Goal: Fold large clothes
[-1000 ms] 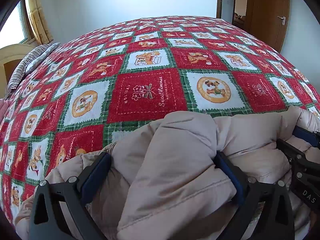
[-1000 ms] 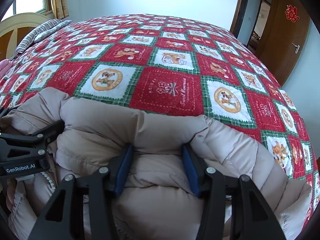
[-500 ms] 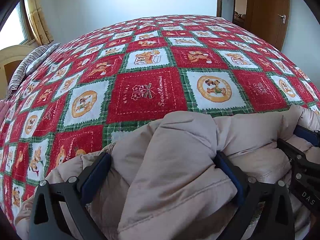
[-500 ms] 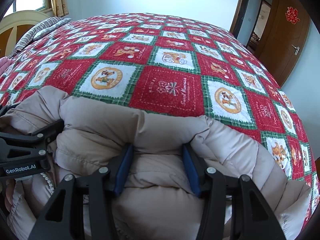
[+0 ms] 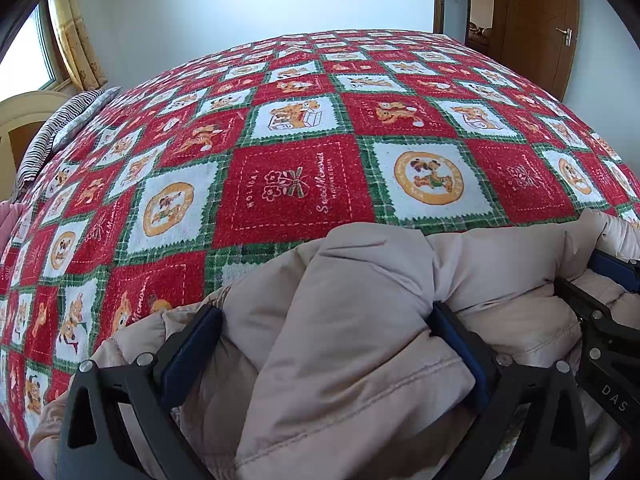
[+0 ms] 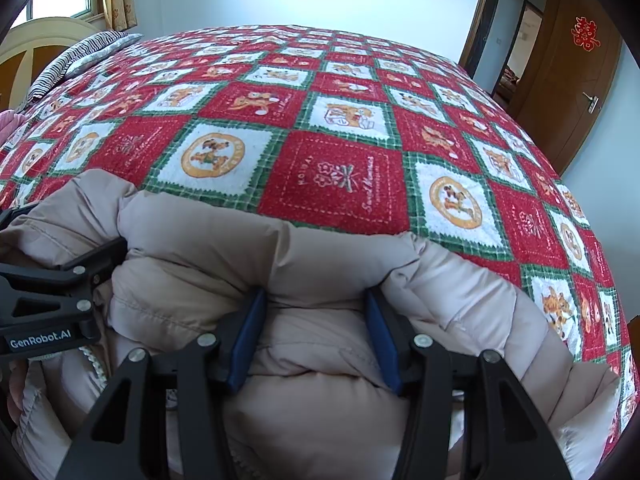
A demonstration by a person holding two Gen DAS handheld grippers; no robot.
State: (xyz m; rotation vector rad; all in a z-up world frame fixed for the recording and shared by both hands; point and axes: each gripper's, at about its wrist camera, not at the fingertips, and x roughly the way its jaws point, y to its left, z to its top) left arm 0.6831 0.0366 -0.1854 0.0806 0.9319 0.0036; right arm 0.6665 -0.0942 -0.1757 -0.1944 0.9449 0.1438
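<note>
A beige puffy down jacket (image 5: 360,320) lies bunched at the near edge of the bed; it also fills the lower half of the right wrist view (image 6: 320,264). My left gripper (image 5: 324,340) has its blue-padded jaws wide apart around a thick fold of the jacket. My right gripper (image 6: 316,332) has its jaws closed in on a fold of the jacket and pinches it. The right gripper shows at the right edge of the left wrist view (image 5: 608,320). The left gripper shows at the left edge of the right wrist view (image 6: 52,292).
A red, white and green patchwork bedspread (image 5: 300,184) covers the whole bed (image 6: 340,152). A striped pillow (image 5: 60,128) lies at the far left by the headboard. A wooden door (image 6: 572,80) stands at the far right.
Both views tilt up slightly, so more of the wall shows above the bed. The jacket and both grips look the same.
</note>
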